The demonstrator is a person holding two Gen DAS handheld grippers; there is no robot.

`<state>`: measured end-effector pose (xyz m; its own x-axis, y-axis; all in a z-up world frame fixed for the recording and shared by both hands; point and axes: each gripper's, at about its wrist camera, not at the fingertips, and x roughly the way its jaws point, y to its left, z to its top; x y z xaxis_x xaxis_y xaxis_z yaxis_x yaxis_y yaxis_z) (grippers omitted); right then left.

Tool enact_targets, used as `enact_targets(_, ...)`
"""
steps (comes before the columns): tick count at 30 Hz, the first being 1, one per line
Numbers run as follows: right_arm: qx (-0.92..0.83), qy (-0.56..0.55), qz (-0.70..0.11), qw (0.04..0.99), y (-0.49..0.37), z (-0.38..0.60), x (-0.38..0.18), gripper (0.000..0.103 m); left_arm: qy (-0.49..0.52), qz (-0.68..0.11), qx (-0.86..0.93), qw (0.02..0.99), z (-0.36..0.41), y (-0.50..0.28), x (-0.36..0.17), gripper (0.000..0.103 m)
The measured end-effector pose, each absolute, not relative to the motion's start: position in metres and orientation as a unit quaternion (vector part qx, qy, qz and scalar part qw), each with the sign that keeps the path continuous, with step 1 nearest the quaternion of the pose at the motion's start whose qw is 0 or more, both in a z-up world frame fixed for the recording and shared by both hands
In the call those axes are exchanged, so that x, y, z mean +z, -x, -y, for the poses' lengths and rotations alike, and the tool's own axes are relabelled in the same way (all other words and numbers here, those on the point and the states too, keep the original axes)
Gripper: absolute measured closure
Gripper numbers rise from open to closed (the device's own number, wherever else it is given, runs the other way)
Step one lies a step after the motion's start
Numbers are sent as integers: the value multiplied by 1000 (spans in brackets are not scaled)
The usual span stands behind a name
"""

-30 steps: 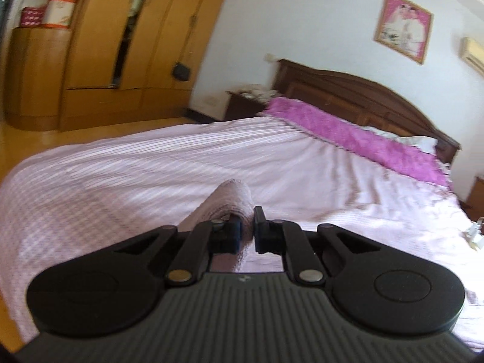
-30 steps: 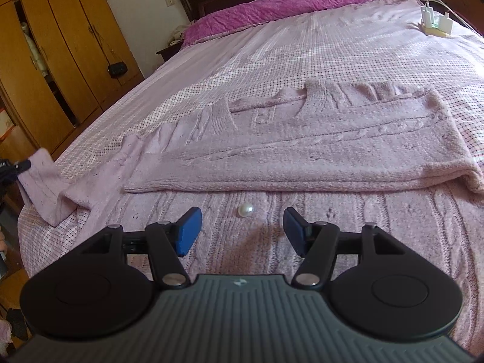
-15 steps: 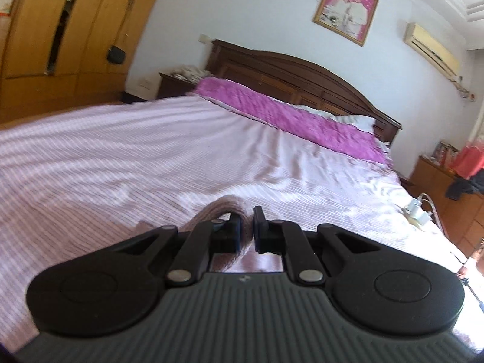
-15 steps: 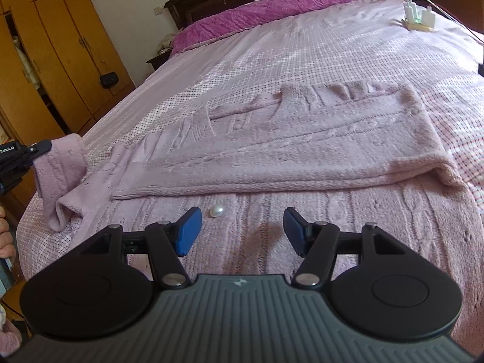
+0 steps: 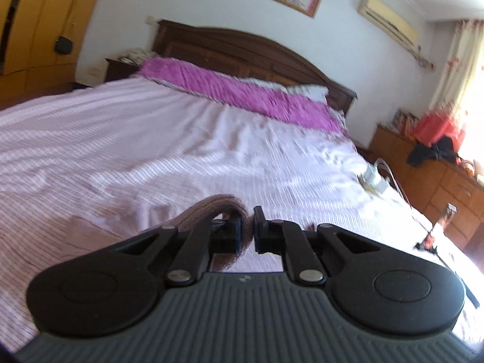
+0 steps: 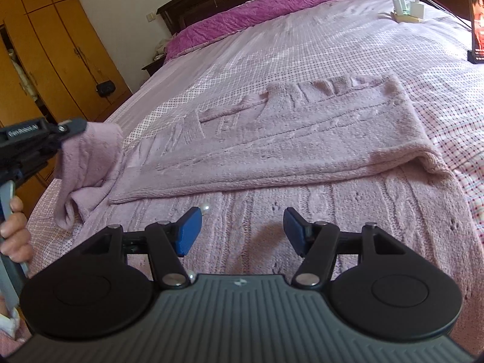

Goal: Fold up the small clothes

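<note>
The left gripper (image 5: 247, 230) is clamped on the pink sweater's sleeve (image 6: 87, 163), lifted at the sweater's (image 6: 287, 139) left end; the body lies lengthwise to its right. The right gripper (image 6: 243, 230), jaws apart, hovers over the near hem, probably not touching.

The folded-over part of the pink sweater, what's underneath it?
Under the folded-over flap lies the sweater's own cable-knit lower layer, spread on the checked bedspread. A pearl button peeks out just below the flap's edge; anything further beneath is covered.

Bare bedspread (image 6: 317, 45) beyond sweater (image 6: 302, 139)
</note>
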<state>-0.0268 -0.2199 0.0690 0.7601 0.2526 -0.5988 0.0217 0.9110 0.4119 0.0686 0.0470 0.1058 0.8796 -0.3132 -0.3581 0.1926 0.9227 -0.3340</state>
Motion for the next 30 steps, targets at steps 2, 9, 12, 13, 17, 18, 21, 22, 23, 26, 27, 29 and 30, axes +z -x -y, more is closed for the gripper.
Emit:
enact_targets(2,59,-207,-341,915,28,223,68,36,137,-224,-139,955,-37,-70,97,94)
enact_targets(9,48,-217,-335,916,36,237,68,36,114,-293,-155,937,-18,-76,65,91)
enact_targets(12,42,-223,-335,915,38,242,67,36,106,-315,-163,929,-13,-77,56,91)
enact_targets(13,42,-223,-334,915,39,244,67,36,103,-322,-165,927,-12,-76,54,91)
enact_targets(17,42,-224,-333,915,41,247,67,36,114,-344,-167,917,-15,-71,50,77)
enact_targets(18,42,-227,-332,915,41,248,66,36,117,-347,-167,915,-17,-69,50,74)
enact_targets(21,43,-232,-330,914,43,251,67,36,99,-343,-160,920,-20,-59,54,68)
enact_targets(22,43,-231,-330,914,43,250,67,36,89,-342,-157,922,-19,-56,56,67)
enact_targets(23,44,-230,-329,915,43,250,68,36,80,-341,-155,924,-20,-53,59,67)
enact_targets(26,49,-229,-326,916,41,251,70,36,63,-335,-153,928,-23,-44,66,67)
enact_targets(27,52,-230,-326,916,40,251,71,36,59,-333,-151,929,-24,-41,68,67)
enact_targets(29,59,-230,-325,916,36,249,73,36,53,-328,-143,932,-29,-36,71,67)
enact_targets(30,63,-229,-325,916,34,248,75,36,51,-326,-140,933,-32,-34,73,66)
